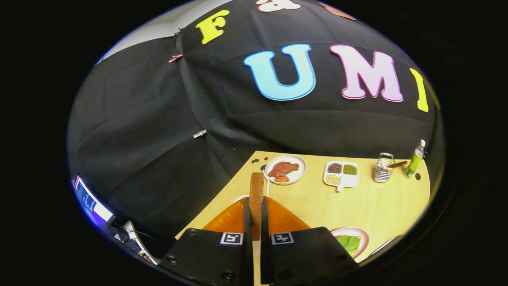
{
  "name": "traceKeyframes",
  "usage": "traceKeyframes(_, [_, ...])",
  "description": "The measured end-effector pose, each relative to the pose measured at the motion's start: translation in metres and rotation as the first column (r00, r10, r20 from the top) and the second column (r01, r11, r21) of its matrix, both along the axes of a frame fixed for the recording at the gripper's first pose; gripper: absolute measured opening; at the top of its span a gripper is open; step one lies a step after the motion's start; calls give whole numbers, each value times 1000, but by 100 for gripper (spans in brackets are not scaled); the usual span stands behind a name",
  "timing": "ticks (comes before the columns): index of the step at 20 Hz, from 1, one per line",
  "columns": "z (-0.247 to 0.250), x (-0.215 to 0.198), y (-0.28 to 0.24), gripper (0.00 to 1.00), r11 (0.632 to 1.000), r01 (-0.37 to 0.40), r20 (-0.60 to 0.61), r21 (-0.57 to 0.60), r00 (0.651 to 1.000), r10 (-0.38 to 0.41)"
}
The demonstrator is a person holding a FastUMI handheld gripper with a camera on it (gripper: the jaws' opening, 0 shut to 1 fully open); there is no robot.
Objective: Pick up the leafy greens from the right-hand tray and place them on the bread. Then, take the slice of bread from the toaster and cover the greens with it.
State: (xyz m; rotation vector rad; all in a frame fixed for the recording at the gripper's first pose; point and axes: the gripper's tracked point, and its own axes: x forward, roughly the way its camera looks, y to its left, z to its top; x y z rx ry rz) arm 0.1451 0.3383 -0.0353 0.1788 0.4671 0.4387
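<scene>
My gripper (256, 208) is shut on a slice of bread (256, 188), which stands upright and edge-on between the two fingers. Directly beneath the slice is the orange toaster (228, 220), its body spreading out on both sides of the fingers. The leafy greens (350, 243) lie in a pale round plate (363, 232) on the wooden table, just right of the right finger. Whatever is under the greens is hidden from me.
Beyond the bread stands a white plate of meat (285, 169). To its right are a divided dish of grains (341, 174), a small wire rack (383, 167) and a green bottle (415, 160). The table's left edge (222, 192) drops off near the toaster.
</scene>
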Motion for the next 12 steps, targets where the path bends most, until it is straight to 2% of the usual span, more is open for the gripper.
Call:
traceKeyframes(5, [-57, -5, -76, 11, 995, 99, -92, 4, 991, -98])
traceKeyframes(9, [-128, -8, -126, 11, 985, 168, -197, 34, 967, -159])
traceKeyframes(12, [-162, -9, -154, 11, 974, 214, -256, 81, 949, -187])
